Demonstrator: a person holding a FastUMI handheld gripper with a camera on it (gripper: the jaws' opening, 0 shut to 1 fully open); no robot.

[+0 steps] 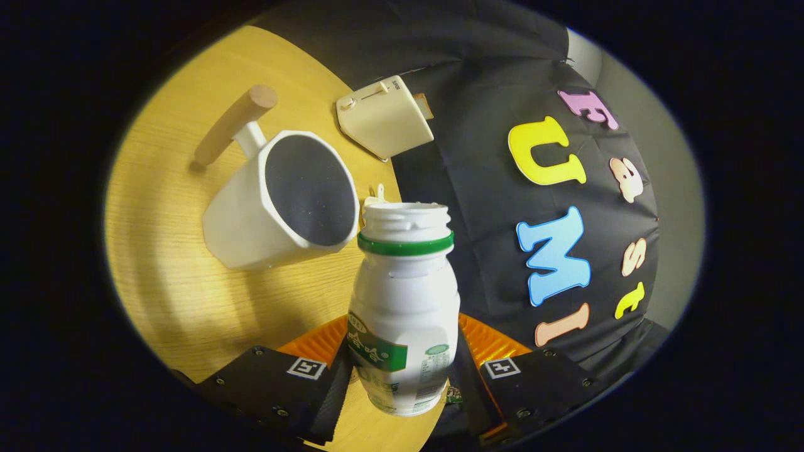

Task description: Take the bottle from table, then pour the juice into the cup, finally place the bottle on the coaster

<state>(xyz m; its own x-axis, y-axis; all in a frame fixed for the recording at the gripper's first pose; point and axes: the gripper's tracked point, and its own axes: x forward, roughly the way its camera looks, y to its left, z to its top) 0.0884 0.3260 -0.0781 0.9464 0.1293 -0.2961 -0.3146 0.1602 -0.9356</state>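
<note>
Your tool (402, 376): clamped on uncapped white juice bottle (403, 295). White cup (276, 204), wooden handle: on wooden counter (169, 276), beside bottle mouth.

Gripper (402, 376) seen from own camera, view rolled well off level, so gripper is held tilted. Two fingers (276, 383) spread to either side of bottle (402, 314), both pressed against its lower body; bottle clamped between them, jaws closed on it. Square marker carried on upper face of each finger. Bottle's neck projected forward, beyond fingertips. Holding hand not seen.
</note>
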